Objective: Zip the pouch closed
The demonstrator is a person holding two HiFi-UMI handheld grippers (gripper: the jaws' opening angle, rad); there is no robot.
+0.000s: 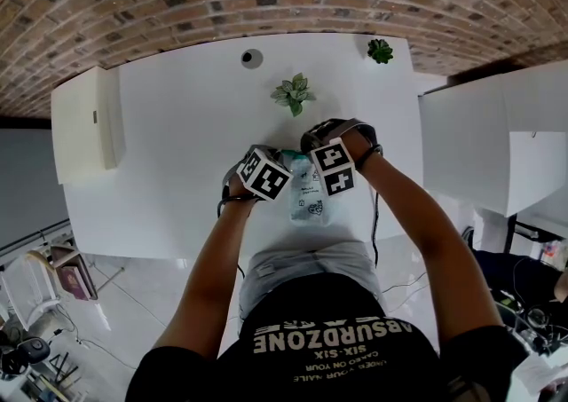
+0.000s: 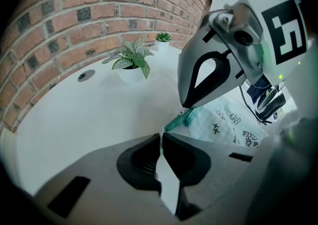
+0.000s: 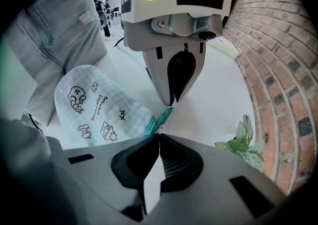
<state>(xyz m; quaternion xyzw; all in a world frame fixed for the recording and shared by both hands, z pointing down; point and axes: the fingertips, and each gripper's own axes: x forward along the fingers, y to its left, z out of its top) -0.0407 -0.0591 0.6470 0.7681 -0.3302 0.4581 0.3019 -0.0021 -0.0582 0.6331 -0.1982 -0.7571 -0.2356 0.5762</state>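
A pale checked pouch with small doodle prints lies flat on the white table, its green zipper at the far end. In the head view both grippers stand close together over that end, their tips hidden under the marker cubes. My left gripper is shut on the zipper tape's green end tab. My right gripper is shut right beside it on the zipper, on what looks like the small pull. The two grippers' tips nearly touch. The pouch's body stretches back toward the person.
A potted leafy plant stands just beyond the pouch, and a smaller green plant is at the far right corner. A round cable hole is in the far tabletop. A brick wall runs behind. White cabinets flank the right.
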